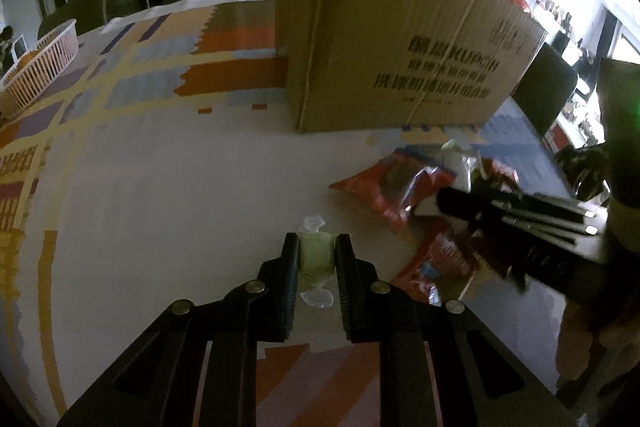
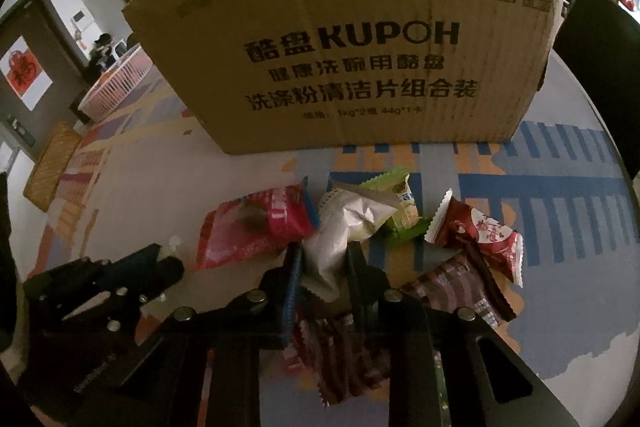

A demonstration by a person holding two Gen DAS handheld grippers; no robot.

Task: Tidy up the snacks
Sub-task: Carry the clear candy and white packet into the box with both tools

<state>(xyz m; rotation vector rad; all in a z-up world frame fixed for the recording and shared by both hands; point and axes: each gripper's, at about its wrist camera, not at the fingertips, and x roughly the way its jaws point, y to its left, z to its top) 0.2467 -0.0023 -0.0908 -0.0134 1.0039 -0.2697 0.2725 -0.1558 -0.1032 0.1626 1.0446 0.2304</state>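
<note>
My left gripper (image 1: 317,241) is shut on a small green candy in a clear wrapper (image 1: 316,257), low over the patterned tablecloth (image 1: 160,163). My right gripper (image 2: 323,251) is shut on a white and silver snack packet (image 2: 344,227) in the snack pile. Around it lie a pink-red packet (image 2: 256,227), a green packet (image 2: 404,207), a dark red packet (image 2: 480,231) and brown striped packets (image 2: 460,287). The cardboard box (image 2: 352,47) stands just behind the pile. In the left wrist view the box (image 1: 384,51) is ahead and the right gripper (image 1: 448,201) reaches in from the right over red packets (image 1: 392,187).
A white slatted basket (image 1: 44,67) sits at the table's far left edge, also shown in the right wrist view (image 2: 120,83). A woven mat (image 2: 52,167) lies at the left. A dark chair (image 2: 604,75) stands at the right. The left gripper (image 2: 160,259) shows at lower left.
</note>
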